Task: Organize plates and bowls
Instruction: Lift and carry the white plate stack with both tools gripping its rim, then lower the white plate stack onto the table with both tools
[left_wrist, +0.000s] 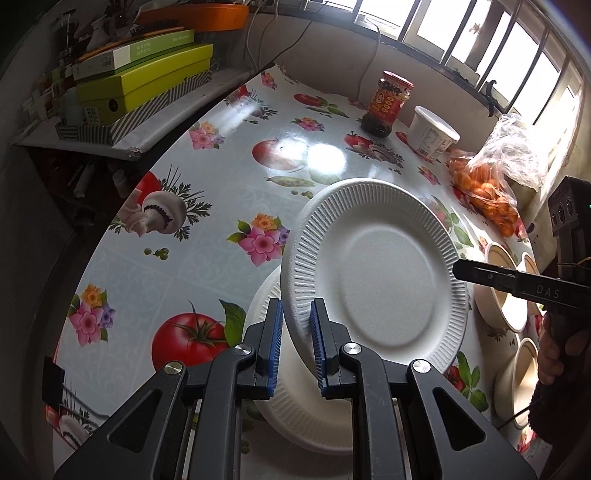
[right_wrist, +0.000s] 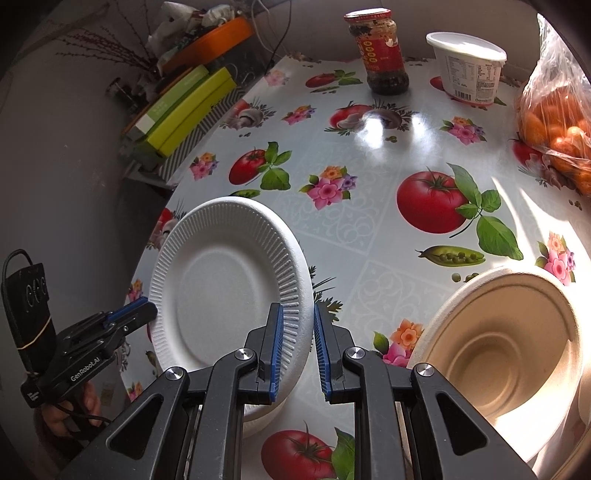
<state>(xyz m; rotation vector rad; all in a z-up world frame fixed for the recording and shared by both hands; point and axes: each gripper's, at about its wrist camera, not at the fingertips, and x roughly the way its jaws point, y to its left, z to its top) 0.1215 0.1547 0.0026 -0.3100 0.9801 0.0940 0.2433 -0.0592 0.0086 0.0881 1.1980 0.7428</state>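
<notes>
A white ribbed foam plate is held tilted above a second white plate that lies on the table. My left gripper has its blue pads on either side of the raised plate's near rim. My right gripper has its pads on either side of the same plate's opposite rim, with a gap at the right pad. The right gripper's finger also shows in the left wrist view. Beige paper bowls stand at the right, several of them in the left wrist view.
A flowered oilcloth covers the table. At the back stand a red-labelled sauce jar, a white tub and a bag of oranges. Green boxes are stacked on a shelf at the left.
</notes>
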